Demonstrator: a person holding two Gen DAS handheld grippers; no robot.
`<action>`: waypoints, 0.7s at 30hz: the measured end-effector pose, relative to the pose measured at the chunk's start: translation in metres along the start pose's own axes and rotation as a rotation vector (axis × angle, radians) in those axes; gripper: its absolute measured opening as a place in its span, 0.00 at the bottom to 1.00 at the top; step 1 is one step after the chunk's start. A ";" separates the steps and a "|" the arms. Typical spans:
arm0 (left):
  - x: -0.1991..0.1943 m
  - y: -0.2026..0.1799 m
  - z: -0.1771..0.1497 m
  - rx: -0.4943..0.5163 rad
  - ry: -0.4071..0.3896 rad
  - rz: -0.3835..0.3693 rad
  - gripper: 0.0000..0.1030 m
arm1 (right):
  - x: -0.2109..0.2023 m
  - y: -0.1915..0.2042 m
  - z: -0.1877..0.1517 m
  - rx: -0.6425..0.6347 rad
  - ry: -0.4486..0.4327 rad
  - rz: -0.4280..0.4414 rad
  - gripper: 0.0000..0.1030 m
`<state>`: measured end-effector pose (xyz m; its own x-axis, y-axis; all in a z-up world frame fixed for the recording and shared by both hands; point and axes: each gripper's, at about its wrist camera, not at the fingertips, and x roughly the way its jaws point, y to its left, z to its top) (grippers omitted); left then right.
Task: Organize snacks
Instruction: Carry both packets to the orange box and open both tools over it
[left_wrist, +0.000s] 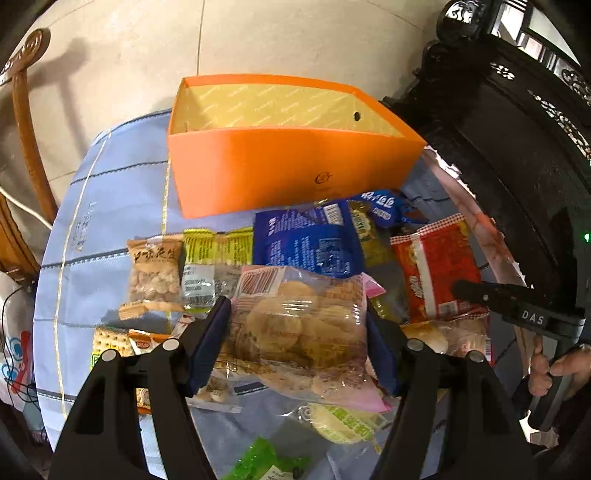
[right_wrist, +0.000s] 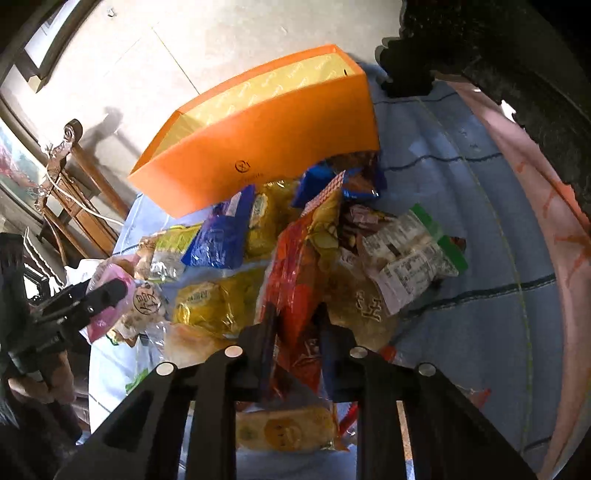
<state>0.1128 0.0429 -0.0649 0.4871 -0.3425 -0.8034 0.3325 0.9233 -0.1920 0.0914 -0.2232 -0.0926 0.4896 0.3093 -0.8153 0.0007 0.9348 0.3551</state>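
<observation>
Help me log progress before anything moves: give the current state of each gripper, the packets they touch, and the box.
Left gripper: closed on clear cookie bag.
Right gripper: shut on red snack packet.
Orange box: open, upright, nothing visible inside.
Blue packet: lying loose in the pile.

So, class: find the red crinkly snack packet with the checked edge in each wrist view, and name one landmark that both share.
Left wrist view: red crinkly snack packet lies right of centre, beside the right gripper.
Right wrist view: the packet sits at centre, pinched between the right gripper's fingers.
Shared landmark: the open orange cardboard box behind the pile.
</observation>
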 end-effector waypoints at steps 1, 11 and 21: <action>-0.002 -0.002 0.001 0.002 -0.015 0.000 0.65 | -0.002 0.001 0.001 0.010 -0.004 0.018 0.19; -0.026 -0.018 0.040 0.038 -0.067 0.026 0.63 | -0.067 0.010 0.067 -0.010 -0.216 0.069 0.19; -0.013 -0.010 0.179 0.065 -0.159 0.099 0.64 | -0.034 0.030 0.201 -0.090 -0.269 0.074 0.22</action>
<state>0.2479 0.0070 0.0482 0.6395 -0.2781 -0.7167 0.3257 0.9425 -0.0751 0.2499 -0.2405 0.0372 0.6993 0.3308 -0.6336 -0.1150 0.9270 0.3570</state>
